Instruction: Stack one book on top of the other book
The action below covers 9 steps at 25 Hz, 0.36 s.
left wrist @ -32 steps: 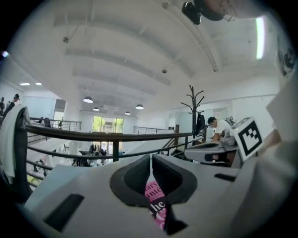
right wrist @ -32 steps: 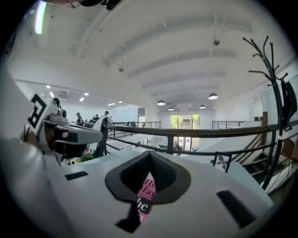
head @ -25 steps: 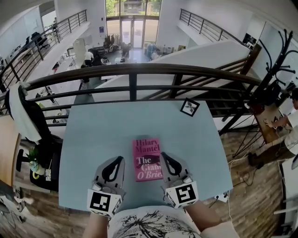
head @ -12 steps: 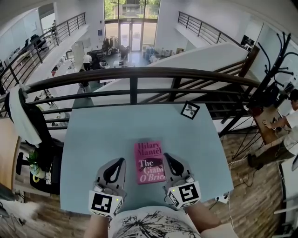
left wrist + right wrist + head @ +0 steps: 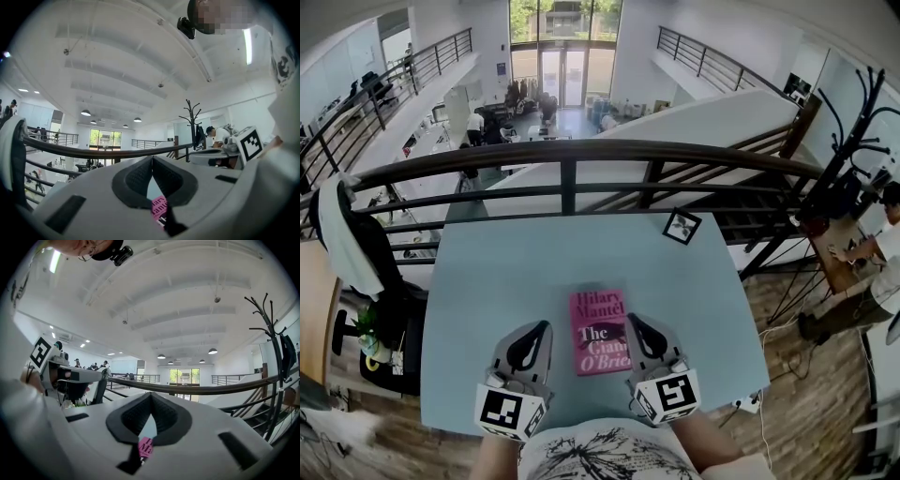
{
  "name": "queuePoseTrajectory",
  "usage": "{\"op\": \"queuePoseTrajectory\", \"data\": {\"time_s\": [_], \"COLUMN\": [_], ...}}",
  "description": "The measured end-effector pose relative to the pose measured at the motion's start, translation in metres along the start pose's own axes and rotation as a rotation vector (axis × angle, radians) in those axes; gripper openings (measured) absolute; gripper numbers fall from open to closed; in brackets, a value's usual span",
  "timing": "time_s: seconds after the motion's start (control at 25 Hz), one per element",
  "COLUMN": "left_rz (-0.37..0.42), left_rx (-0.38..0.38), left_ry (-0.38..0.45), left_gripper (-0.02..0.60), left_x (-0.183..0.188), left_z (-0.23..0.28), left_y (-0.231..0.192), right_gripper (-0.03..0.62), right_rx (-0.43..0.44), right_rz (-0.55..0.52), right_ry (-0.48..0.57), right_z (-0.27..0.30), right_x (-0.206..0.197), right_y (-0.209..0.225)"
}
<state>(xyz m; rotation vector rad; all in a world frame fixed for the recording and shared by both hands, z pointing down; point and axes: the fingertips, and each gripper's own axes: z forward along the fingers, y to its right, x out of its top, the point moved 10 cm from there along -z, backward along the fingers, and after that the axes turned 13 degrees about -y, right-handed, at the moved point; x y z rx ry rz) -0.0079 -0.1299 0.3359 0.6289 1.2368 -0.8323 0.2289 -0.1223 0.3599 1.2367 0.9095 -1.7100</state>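
- The left gripper [image 5: 542, 328] is shut tight with nothing in it. It is just to the left of the pink book [image 5: 596, 330].
- The right gripper [image 5: 632, 321] is shut tight and empty too, just to the right of the book.
- The book lies flat on the blue tabletop [image 5: 497, 272], cover up.
- A small black-and-white card [image 5: 682, 225] lies farther back than the book, off to its right.

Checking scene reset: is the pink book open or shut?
Shut. The book lies flat with its front cover up and the title showing; no open pages are visible.
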Motion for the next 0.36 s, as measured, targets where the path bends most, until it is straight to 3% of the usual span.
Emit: {"op": "queuePoseTrajectory", "data": {"time_s": [0.36], "left_rz": [0.011], "left_rx": [0.004], "left_ry": [-0.009], "left_gripper": [0.011], "left_x": [0.0008], "left_z": [0.0012], "left_y": [0.0088], "right_gripper": [-0.009], "right_rx": [0.001], "right_rz": [-0.001], "right_ry": [0.001], "right_z": [-0.0057], "right_x": [-0.002], "right_y": [0.0038]}}
